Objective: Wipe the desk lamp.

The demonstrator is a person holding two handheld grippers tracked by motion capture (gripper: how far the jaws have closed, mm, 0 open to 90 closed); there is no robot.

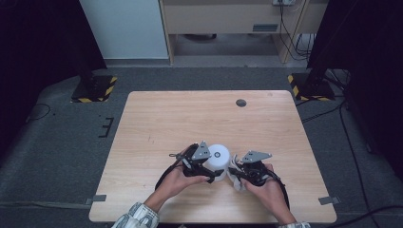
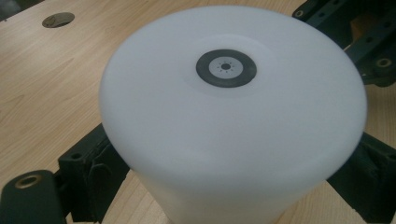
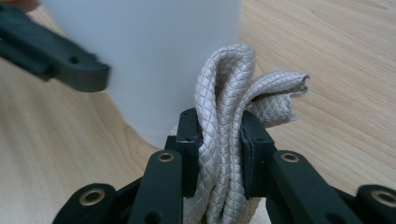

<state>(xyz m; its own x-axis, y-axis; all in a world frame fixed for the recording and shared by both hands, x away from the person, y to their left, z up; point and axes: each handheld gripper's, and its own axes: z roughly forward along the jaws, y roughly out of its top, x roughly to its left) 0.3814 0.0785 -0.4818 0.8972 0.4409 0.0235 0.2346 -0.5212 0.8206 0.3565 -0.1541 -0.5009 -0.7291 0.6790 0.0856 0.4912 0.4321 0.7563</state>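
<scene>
In the high view, your left gripper [image 1: 215, 176] stands at the near middle of the wooden table [image 1: 190, 118], with its jaws spread wide around the white cylinder [image 1: 218, 157]. The cylinder stands upright on the table, between your two hands. Your right gripper [image 1: 236, 176] is just to the right of the cylinder, and a pale bundle of cord [image 1: 234, 179] sits at its tip, close against the cylinder's lower right side. A small dark round hole [image 1: 241, 102] lies in the far part of the table, well apart from your hands.

In the left gripper view, the white cylinder [image 2: 233, 121] is very close, and you see its flat top with a dark ring mark [image 2: 226, 68] in the middle. The two black jaws press on its wall from the left and the right side, so this gripper is grasping the cylinder. At the far right, a part of your other gripper [image 2: 359, 37] shows.

In the right gripper view, your right gripper [image 3: 219, 144] is clenched on the grey braided cord [image 3: 224, 102]; several folded strands are squeezed between the two pads, and one cut end points to the right. The white cylinder [image 3: 144, 56] stands just behind the cord, and it seems to touch it. One jaw of the left gripper [image 3: 56, 60] lies against the cylinder at the left.
</scene>
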